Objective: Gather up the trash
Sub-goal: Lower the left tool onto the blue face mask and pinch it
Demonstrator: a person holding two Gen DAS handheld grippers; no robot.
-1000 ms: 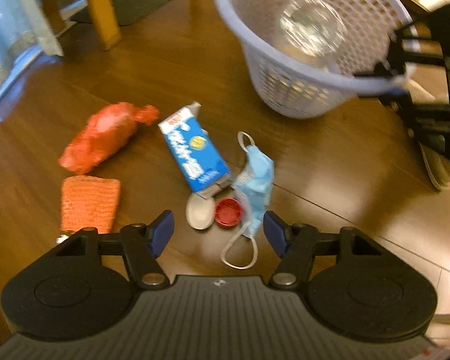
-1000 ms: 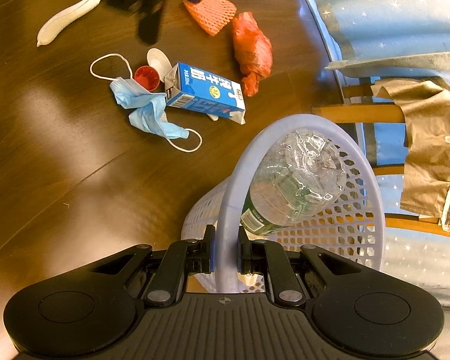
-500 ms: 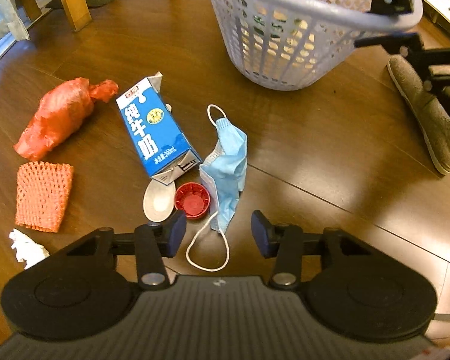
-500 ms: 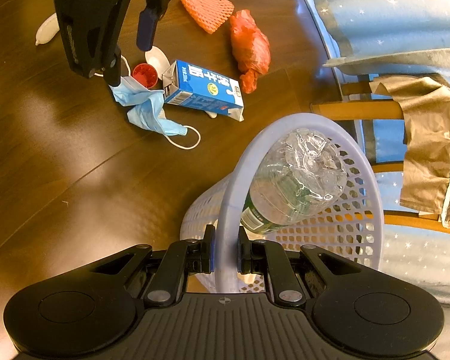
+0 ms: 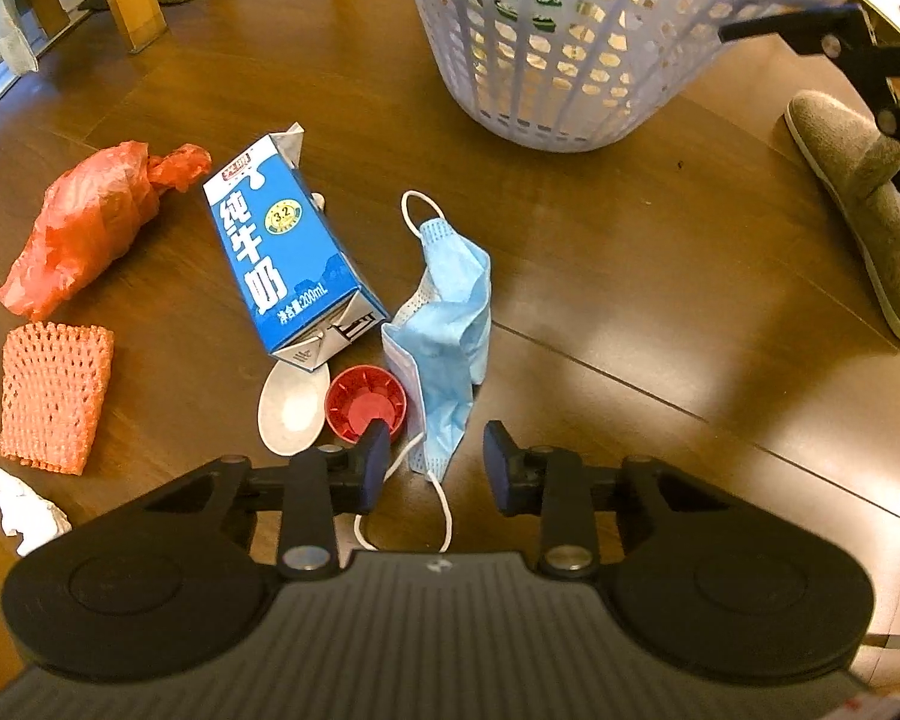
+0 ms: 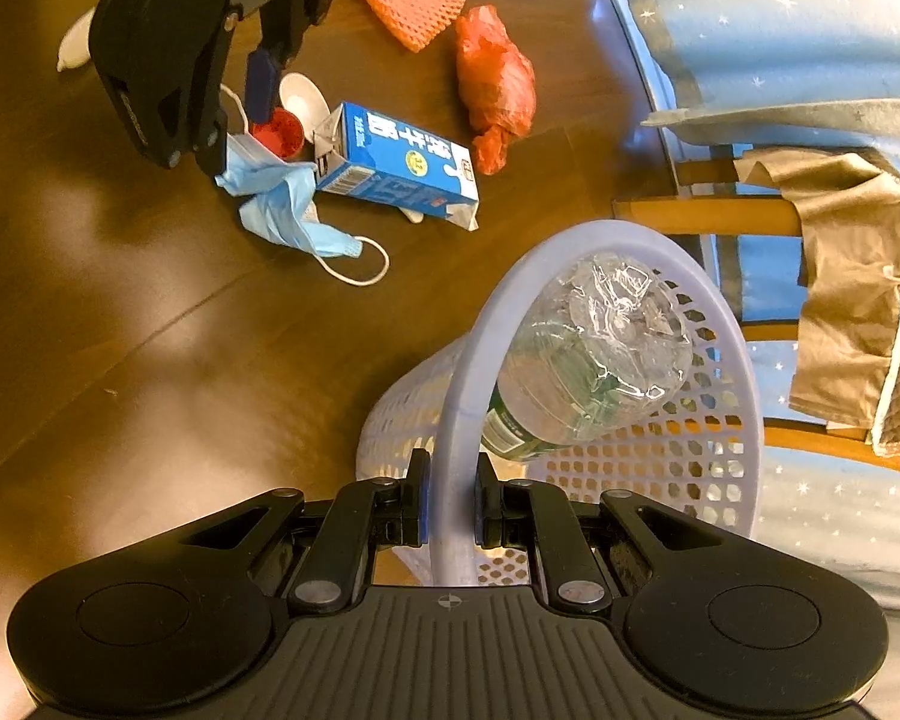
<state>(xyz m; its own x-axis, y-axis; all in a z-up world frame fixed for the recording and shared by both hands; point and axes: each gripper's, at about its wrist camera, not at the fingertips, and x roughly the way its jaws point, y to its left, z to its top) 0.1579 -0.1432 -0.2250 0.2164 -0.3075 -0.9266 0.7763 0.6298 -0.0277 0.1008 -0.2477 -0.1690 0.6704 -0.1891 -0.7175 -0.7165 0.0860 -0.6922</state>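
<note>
Closing jaws of left gripper straddle face mask – no grasp | right gripper clenched on basket rim – floor

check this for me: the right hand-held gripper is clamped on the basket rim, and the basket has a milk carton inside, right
Not quite. The right hand-held gripper is clamped on the basket rim, but what lies inside is a crushed clear plastic bottle, as the right wrist view shows. The milk carton is still on the floor beside the blue mask.
</note>
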